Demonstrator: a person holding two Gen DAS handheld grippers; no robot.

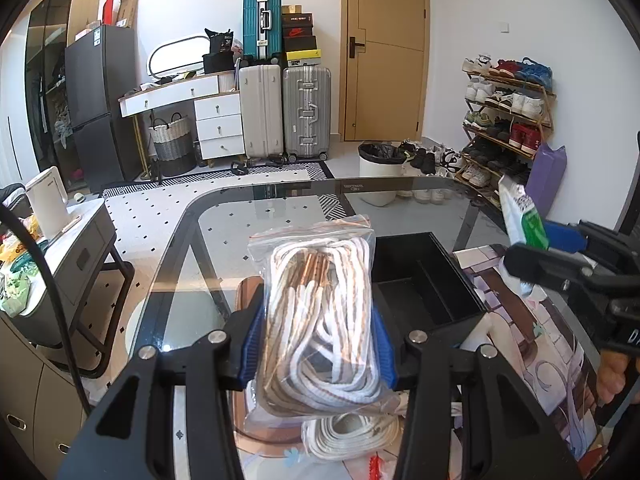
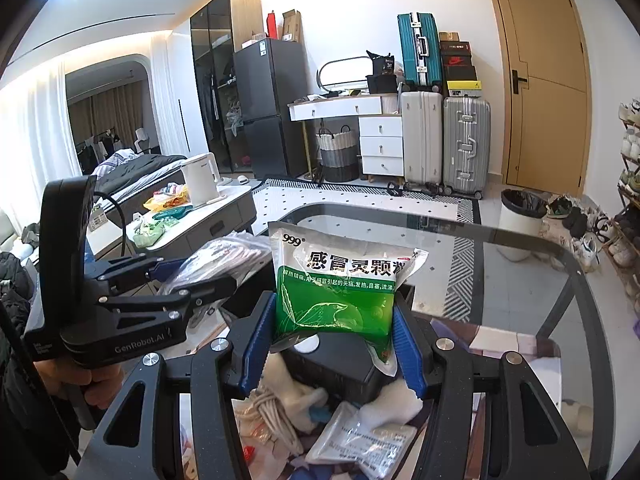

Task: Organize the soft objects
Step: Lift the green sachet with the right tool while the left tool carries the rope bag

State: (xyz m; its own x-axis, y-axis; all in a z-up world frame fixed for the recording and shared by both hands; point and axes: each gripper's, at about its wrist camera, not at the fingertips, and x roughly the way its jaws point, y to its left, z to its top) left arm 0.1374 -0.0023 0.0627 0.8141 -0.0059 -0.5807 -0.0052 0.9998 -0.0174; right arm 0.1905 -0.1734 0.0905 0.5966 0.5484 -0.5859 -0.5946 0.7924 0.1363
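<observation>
Clamping the zip bag of white cord (image 1: 316, 320) in the left gripper (image 1: 318, 354) and the green sachet (image 2: 340, 292) in the right gripper (image 2: 334, 344), both above the black box (image 1: 424, 280), risking slippery film sliding free mid-carry.

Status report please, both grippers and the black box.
Left gripper shut on bagged laces. Right gripper shut on green sachet. Black box open, nothing blocking it.

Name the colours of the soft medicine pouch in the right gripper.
White top, green bottom on the medicine pouch; clearest in the right wrist view.
</observation>
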